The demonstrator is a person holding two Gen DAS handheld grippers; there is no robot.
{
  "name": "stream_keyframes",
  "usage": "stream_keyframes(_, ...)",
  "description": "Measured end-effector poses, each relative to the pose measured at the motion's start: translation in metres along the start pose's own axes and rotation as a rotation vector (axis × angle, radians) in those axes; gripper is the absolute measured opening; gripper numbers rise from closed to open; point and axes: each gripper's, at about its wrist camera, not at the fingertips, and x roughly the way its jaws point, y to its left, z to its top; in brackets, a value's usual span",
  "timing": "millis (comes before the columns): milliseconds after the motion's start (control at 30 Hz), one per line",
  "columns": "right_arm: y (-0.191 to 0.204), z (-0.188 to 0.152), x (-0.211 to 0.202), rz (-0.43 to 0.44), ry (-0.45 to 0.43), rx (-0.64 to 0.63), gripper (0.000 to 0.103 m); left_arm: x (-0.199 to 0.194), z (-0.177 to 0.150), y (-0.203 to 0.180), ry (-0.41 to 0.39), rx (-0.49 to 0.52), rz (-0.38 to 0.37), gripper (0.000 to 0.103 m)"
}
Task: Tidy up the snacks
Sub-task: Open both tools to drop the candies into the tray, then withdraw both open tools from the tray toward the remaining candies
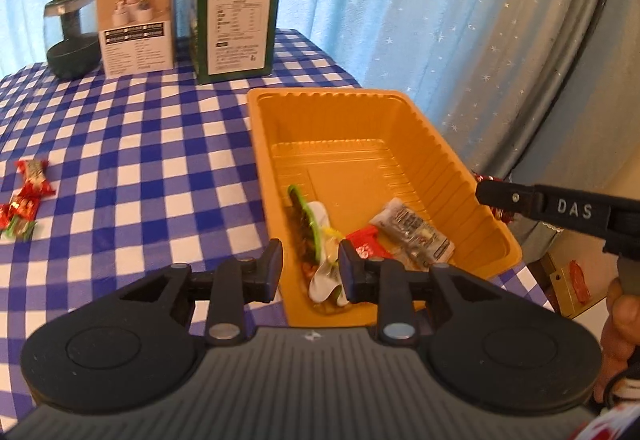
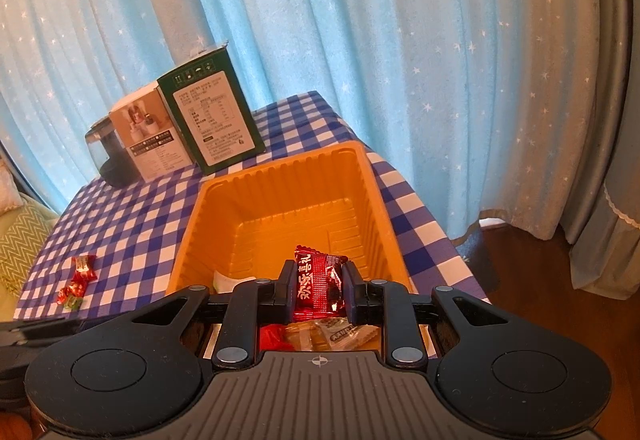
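We find the right gripper (image 2: 315, 290) clamped on a red snack packet (image 2: 319, 285), held over the near end of the orange tray (image 1: 362, 108). The left gripper (image 1: 310, 274) stands with jaws parted above a green-and-white packet (image 1: 316, 240) lying in the tray, pads clear of it. Two red candies (image 1: 26, 196) lie on the checked tablecloth (image 1: 140, 144), far left.
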Motion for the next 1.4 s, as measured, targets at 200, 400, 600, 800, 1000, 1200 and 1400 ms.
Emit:
stream_keyframes(200,0.006,0.004,0.005,0.022,-0.003,-0.014,0.024,-0.013,-0.004,0.004,-0.014,-0.02,0.007,0.027)
stream_keyframes(400,0.011,0.008,0.009,0.047,0.001,-0.032,0.041,-0.02,-0.008,0.011,-0.019,-0.037,0.02,0.028)
stream_keyframes(600,0.003,-0.002,-0.009,0.024,0.003,0.022,0.048,-0.033,-0.017,0.02,-0.016,-0.053,0.03,0.031)
stream_keyframes(800,-0.002,-0.022,-0.035,0.004,0.031,0.067,0.048,-0.054,-0.027,0.026,-0.024,-0.07,0.036,0.038)
stream_keyframes(1000,0.008,-0.04,-0.057,0.018,0.051,0.052,0.048,-0.079,-0.036,0.032,-0.041,-0.073,0.055,0.046)
stream_keyframes(1200,0.025,-0.046,-0.071,0.04,0.052,0.023,0.048,-0.105,-0.042,0.042,-0.068,-0.09,0.083,0.052)
stream_keyframes(1400,0.041,-0.05,-0.076,0.061,0.057,0.003,0.048,-0.128,-0.049,0.058,-0.093,-0.116,0.118,0.058)
